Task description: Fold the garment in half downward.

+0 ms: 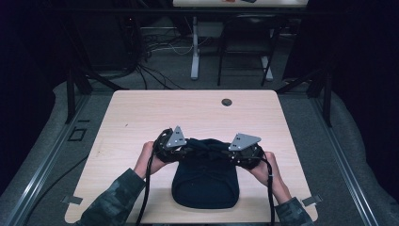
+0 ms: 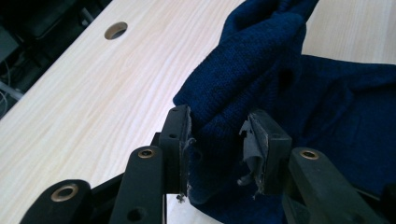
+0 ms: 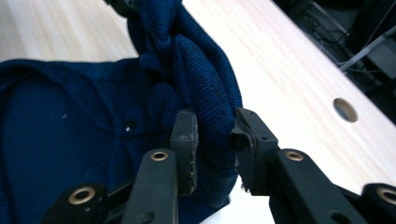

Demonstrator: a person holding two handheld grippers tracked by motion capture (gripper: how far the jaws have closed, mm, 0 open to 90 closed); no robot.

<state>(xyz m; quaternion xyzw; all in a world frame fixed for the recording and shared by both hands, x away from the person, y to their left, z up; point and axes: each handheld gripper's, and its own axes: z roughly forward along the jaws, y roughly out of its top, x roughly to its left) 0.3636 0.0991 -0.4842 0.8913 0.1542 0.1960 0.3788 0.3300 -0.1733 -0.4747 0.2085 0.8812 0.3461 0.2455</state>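
The dark navy knitted garment (image 1: 205, 181) lies at the near edge of the pale wooden table (image 1: 141, 113), between the person's forearms. The left gripper (image 2: 217, 140) and right gripper (image 3: 215, 135) are each clamped on a bunched fold at its far edge. To fold cleanly, both hands should lift level and travel together, keeping the cloth taut. Beyond, a round cable hole (image 1: 227, 101) sits well clear; nothing obstructs.

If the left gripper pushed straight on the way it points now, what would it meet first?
The bunched navy knit garment already pinched between its pads. Beyond that, probably the right gripper, which faces it across the cloth, though depth is hard to judge.
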